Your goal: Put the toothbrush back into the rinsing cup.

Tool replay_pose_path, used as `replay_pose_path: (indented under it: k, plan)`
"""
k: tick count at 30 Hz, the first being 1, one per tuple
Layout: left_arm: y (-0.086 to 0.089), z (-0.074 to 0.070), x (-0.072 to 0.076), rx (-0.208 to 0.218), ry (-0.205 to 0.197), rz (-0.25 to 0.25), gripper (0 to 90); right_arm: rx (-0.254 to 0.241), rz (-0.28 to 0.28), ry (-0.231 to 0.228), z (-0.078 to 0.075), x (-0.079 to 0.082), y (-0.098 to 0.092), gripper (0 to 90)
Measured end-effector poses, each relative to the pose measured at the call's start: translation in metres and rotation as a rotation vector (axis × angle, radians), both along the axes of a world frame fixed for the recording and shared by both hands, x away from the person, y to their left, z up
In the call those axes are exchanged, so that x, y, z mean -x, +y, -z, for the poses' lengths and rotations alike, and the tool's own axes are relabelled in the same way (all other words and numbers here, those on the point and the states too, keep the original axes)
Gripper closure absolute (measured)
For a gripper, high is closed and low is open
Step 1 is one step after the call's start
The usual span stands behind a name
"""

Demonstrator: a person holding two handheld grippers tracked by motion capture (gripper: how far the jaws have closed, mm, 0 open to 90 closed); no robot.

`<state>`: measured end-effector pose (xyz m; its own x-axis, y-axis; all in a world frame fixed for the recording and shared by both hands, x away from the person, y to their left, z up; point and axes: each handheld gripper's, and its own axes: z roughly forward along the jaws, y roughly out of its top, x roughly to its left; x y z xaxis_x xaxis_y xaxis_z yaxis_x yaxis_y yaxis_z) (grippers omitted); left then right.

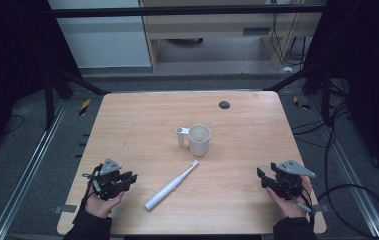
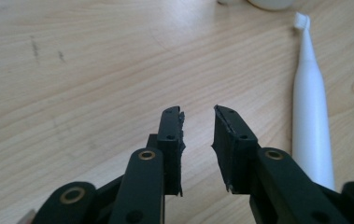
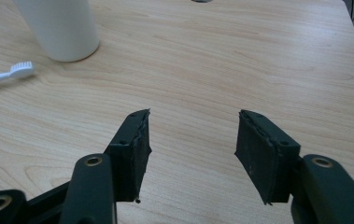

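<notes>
A white electric toothbrush (image 1: 172, 186) lies slantwise on the wooden table (image 1: 142, 115), its bristle head toward a white mug (image 1: 199, 140) that stands upright mid-table. My left gripper (image 1: 132, 177) rests low at the front left, just left of the toothbrush handle (image 2: 310, 107). Its jaws (image 2: 198, 116) stand a narrow gap apart with nothing between them. My right gripper (image 1: 261, 176) sits at the front right, well clear of the mug (image 3: 60, 28) and the brush head (image 3: 18, 70). Its jaws (image 3: 193, 116) stand open over bare wood.
A small black round spot (image 1: 224, 104) marks the table near its far edge. Metal frame rails and cables run along the floor on both sides. Bare wood stretches between the two grippers and around the mug.
</notes>
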<state>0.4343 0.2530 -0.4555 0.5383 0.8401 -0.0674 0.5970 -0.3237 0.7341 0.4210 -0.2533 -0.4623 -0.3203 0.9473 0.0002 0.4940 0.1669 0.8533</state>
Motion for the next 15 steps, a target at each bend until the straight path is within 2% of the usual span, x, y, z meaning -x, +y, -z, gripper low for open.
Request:
replay_pose_path:
  k: [5,12,15]
  plan:
    - [-0.012,0.006,0.003,-0.037,0.037,0.055,76.3,-0.009,0.003,-0.028,0.000,0.003,0.003,46.1]
    - [-0.024,0.012,0.006,-0.074,0.069,0.103,82.2,-0.001,0.003,0.002,0.002,0.003,0.004,48.4]
    - [-0.028,0.014,0.008,-0.091,0.083,0.123,85.6,0.021,0.001,0.013,0.003,0.002,0.005,48.1]
